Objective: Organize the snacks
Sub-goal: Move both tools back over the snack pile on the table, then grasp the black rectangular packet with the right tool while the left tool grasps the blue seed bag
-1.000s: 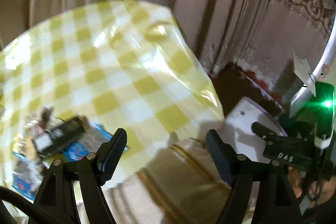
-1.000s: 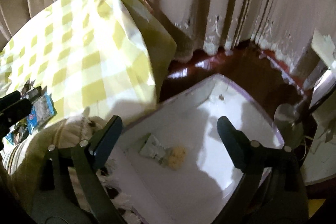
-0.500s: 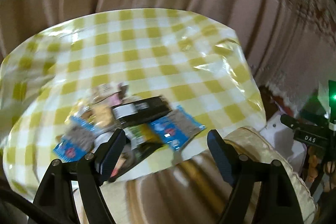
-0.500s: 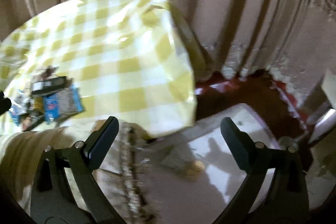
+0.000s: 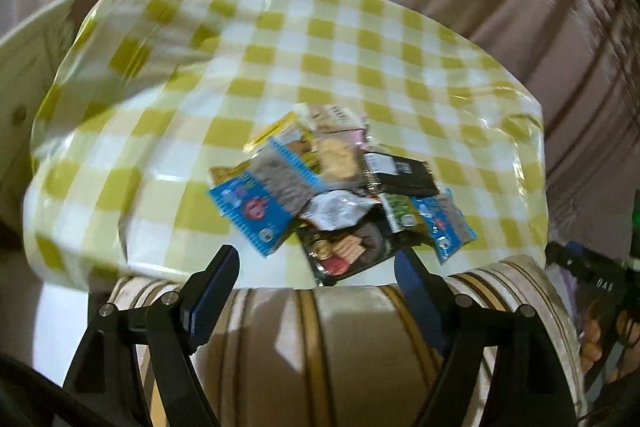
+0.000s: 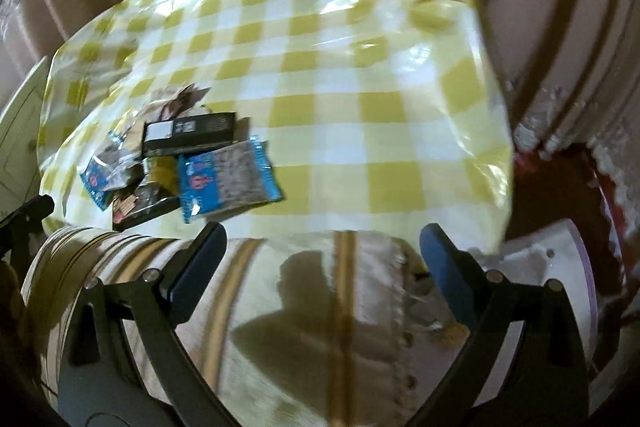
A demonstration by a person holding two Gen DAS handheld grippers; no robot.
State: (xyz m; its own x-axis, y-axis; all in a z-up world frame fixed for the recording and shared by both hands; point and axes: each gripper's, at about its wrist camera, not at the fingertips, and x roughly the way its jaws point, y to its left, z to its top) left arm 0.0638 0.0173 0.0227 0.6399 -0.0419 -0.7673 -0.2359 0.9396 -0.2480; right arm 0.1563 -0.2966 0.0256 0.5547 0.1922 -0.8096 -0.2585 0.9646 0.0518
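Observation:
A pile of snack packets [image 5: 336, 195] lies near the front edge of a table with a yellow-and-white checked cloth [image 5: 280, 59]. It holds blue packets [image 5: 260, 203], a black box [image 5: 404, 175] and a dark packet [image 5: 348, 251]. My left gripper [image 5: 316, 267] is open and empty, just short of the pile. In the right wrist view the pile [image 6: 180, 163] lies at the left, with a blue packet [image 6: 228, 179] and the black box [image 6: 190, 131]. My right gripper [image 6: 322, 251] is open and empty, over the table's front edge, right of the pile.
A striped cream cushion [image 5: 340, 339] lies below the table's front edge, also in the right wrist view [image 6: 300, 307]. Curtains [image 6: 560, 7] hang behind. A white tray [image 6: 560, 275] sits on the red-brown floor at the right. A white cabinet [image 5: 24, 47] stands at the left.
Both views have swung left, from the floor tray and table corner toward the table. The snack pile now lies in front of the left gripper. Both grippers stay open.

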